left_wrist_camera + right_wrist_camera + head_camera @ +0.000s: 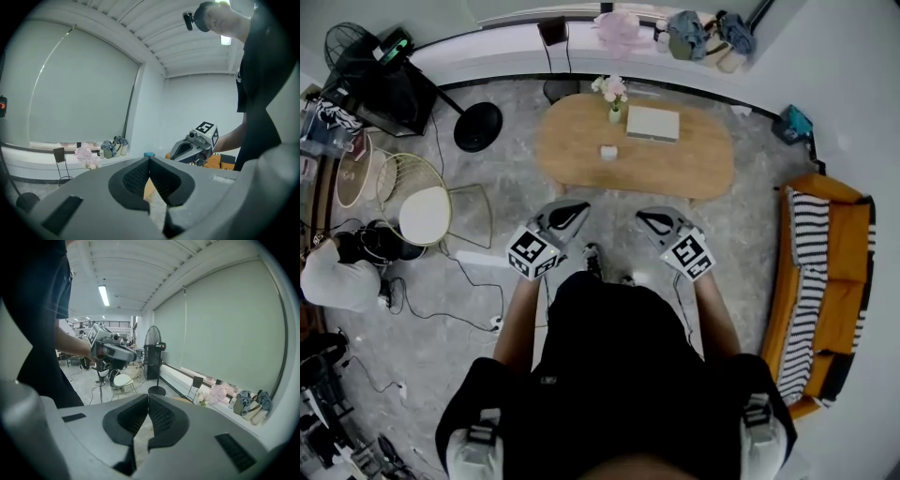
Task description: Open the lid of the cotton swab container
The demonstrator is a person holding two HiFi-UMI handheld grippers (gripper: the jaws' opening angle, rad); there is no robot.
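Left gripper (577, 206) and right gripper (643, 218), jaws pressed together, empty, hung off the table (694, 164)'s near edge; cotton swab container (608, 152) sat mid-table.

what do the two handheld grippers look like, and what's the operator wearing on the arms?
The left gripper and right gripper match: grey moulded shells tapering to a point, with black ribbed pads lining the jaws. Each carries a white cube printed with black square markers at its rear. The person wears a black short-sleeved top, and the forearms are uncovered.
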